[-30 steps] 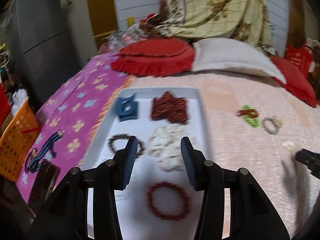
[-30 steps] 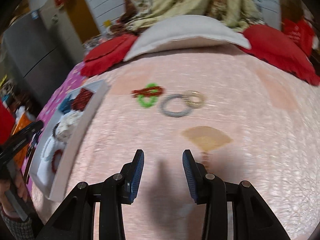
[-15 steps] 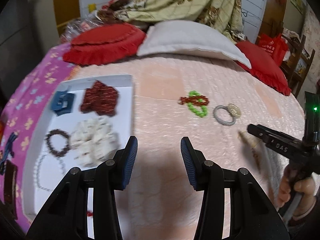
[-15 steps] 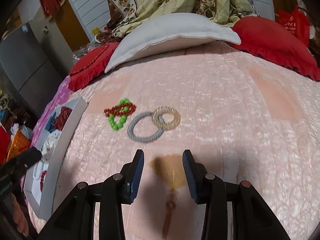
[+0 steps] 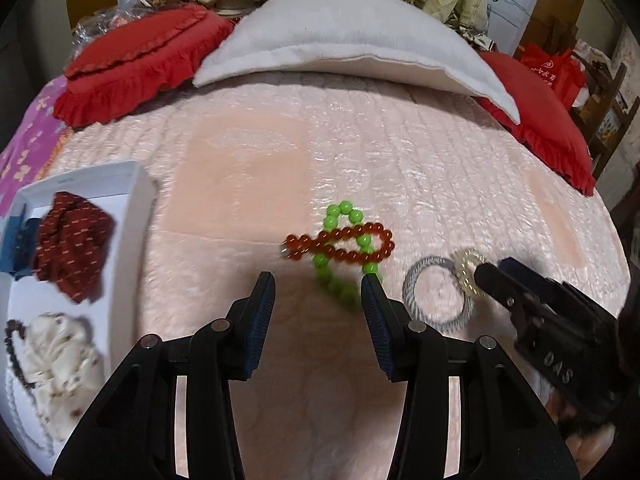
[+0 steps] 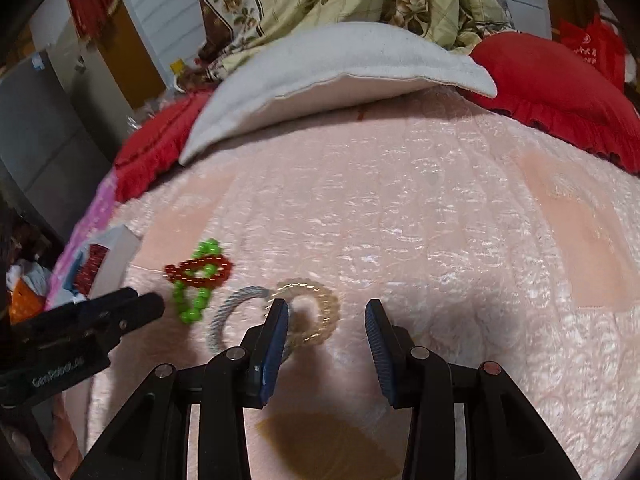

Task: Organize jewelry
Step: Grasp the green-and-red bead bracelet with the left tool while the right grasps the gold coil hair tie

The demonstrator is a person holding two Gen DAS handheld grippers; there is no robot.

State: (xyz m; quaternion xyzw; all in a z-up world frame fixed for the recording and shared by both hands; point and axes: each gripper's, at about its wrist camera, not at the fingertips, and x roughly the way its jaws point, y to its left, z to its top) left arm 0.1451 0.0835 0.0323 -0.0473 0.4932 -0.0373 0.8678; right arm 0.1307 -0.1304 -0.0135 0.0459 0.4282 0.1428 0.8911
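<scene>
A red bead bracelet (image 5: pixel 340 246) lies across a green bead bracelet (image 5: pixel 344 248) on the pink bedspread. My left gripper (image 5: pixel 318 286) is open just in front of them. A grey hair tie (image 5: pixel 434 298) and a gold coil ring (image 5: pixel 468 270) lie to their right. My right gripper (image 6: pixel 326 322) is open, its left finger over the gold coil ring (image 6: pixel 316 310) and next to the grey hair tie (image 6: pixel 232 316). The bracelets also show in the right wrist view (image 6: pixel 200 276). A white tray (image 5: pixel 132 216) at the left holds jewelry.
In the tray lie a dark red scrunchie (image 5: pixel 72 244), a blue claw clip (image 5: pixel 16 248), a cream scrunchie (image 5: pixel 56 360) and a dark bead bracelet. A tan fan-shaped piece (image 6: pixel 332 444) lies under my right gripper. A white pillow (image 5: pixel 352 48) and red cushions (image 5: pixel 140 60) line the far side.
My left gripper has swung right from over the tray to the red and green bracelets. My right gripper has moved forward past the tan fan to the gold ring.
</scene>
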